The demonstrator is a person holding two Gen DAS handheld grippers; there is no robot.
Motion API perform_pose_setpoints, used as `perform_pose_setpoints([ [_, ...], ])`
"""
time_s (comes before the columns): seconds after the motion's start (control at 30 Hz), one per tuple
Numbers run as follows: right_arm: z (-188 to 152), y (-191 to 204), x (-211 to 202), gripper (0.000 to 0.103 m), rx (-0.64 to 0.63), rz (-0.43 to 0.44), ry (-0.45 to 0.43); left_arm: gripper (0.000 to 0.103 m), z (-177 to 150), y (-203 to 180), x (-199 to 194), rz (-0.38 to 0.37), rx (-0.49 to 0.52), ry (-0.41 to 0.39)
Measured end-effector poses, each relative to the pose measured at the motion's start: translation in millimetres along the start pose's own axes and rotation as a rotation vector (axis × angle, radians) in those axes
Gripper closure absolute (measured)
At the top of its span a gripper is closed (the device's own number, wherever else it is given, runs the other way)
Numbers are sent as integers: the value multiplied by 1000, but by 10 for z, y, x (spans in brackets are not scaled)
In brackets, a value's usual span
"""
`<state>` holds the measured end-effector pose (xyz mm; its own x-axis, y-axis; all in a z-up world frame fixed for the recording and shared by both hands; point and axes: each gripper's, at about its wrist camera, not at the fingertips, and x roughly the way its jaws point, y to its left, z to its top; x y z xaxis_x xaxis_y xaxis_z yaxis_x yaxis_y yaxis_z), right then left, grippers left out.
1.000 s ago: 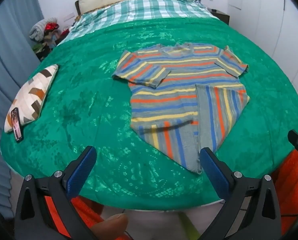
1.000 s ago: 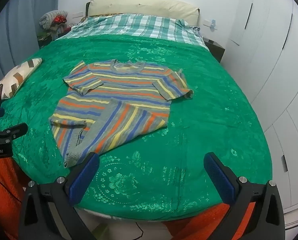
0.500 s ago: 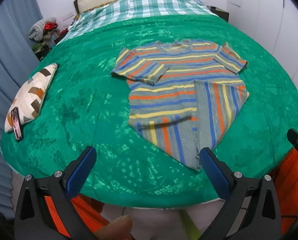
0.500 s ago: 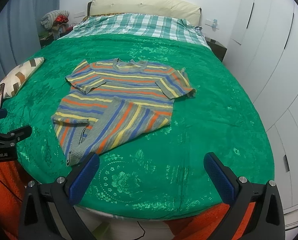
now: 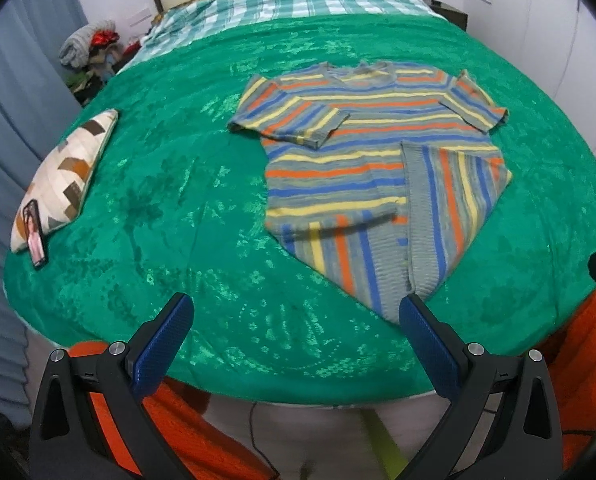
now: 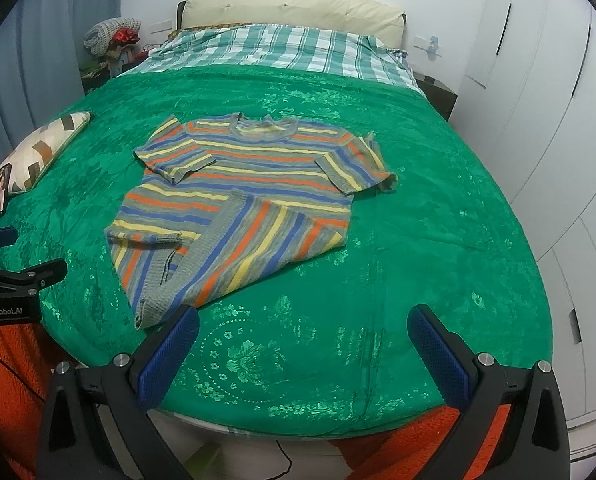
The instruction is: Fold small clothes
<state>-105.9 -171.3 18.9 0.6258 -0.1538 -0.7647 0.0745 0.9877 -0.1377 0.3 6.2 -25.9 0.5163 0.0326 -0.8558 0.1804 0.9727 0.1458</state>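
Observation:
A small striped knit sweater (image 5: 374, 160) (image 6: 242, 196), grey with orange, yellow and blue bands, lies on the green bedspread (image 5: 178, 200) (image 6: 438, 220). Its lower corners are folded inward, and both short sleeves lie flat. My left gripper (image 5: 294, 320) hovers open over the bed's near edge, just short of the sweater's nearest tip. My right gripper (image 6: 304, 332) is open too, near the same edge, right of that tip, with its left finger (image 6: 170, 352) close to it. Neither holds anything. The left gripper's body (image 6: 14, 276) shows at the left of the right wrist view.
A patterned cushion (image 5: 66, 172) with a phone (image 5: 34, 236) leaning on it lies at the bed's left side. A checked sheet (image 6: 282, 48) and headboard are at the far end. White wardrobe doors (image 6: 546, 100) stand on the right, an orange cloth (image 6: 10, 380) below the near edge.
Both grippers have eased slightly forward toward the bed, so the sweater sits a little nearer in both views. The jaws stay open and the sweater has not moved.

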Motion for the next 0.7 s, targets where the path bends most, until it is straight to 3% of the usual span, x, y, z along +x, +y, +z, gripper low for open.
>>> perform_pose_setpoints([
  [0.17, -10, -6, 4, 0, 2, -1, -1, 1, -30, -54, -64, -3, 59, -32],
  [0.3, -10, -11, 3, 0, 3, 1, 1, 1, -12, -35, -44, -57, 56, -18],
  [0.5, 1, -27, 20, 0, -4, 14, 0, 1, -11, 83, 37, -46, 80, -14],
  [0.63, 110, -180, 145, 0, 13, 133, -8, 1, 45, 459, 202, -92, 21, -18],
  [0.7, 210, -269, 279, 0, -3, 185, -32, 1, 109, 541, 356, -151, 50, -21],
])
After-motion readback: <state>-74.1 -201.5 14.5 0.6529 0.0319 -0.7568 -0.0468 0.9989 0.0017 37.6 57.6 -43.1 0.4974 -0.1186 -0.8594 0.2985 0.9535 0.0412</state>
